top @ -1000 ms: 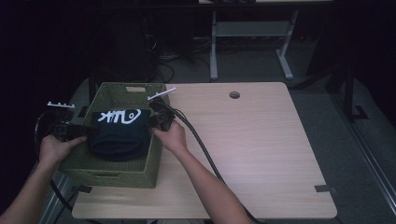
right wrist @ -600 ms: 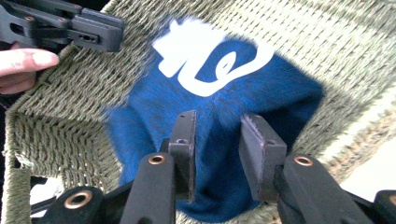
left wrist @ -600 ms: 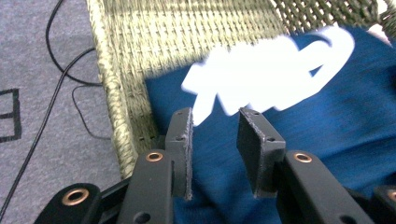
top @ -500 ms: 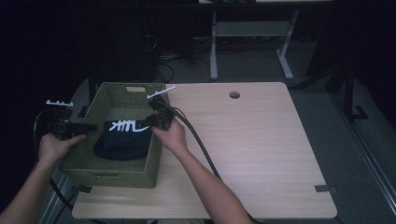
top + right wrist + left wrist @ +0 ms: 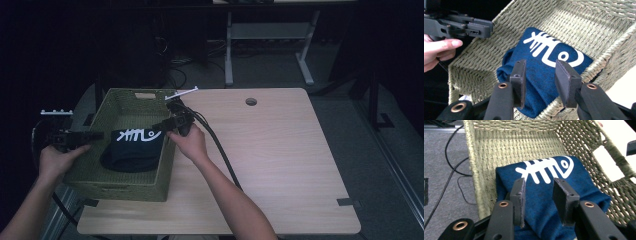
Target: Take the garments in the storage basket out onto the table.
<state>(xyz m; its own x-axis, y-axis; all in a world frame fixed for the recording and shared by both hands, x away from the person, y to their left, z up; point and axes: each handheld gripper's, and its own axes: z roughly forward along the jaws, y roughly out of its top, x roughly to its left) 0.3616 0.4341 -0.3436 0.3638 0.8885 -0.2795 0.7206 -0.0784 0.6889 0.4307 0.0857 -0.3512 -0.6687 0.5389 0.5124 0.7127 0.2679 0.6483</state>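
Note:
A folded dark blue shirt point(image 5: 132, 147) with a white fishbone print lies in the green woven basket point(image 5: 120, 186) at the table's left. My left gripper point(image 5: 97, 135) hovers over the basket's left rim and my right gripper point(image 5: 159, 126) over its right rim. Both point inward at the shirt. In the left gripper view the jaws of the left gripper point(image 5: 539, 182) stand apart above the shirt point(image 5: 544, 167) with nothing pinched. The right gripper point(image 5: 540, 63) likewise gapes over the shirt point(image 5: 549, 52). Both pairs of jaws have just been opening.
The basket point(image 5: 506, 142) sits on a light wooden table point(image 5: 280, 150) with a round cable hole point(image 5: 251, 101). A thick black cable point(image 5: 220, 150) trails from the right gripper across the tabletop. A metal desk frame point(image 5: 270, 35) stands on the dark floor behind.
The shirt, held up between both grippers a second ago, has dropped into the basket. Both grippers let go and opened. The right one drew back toward the right rim.

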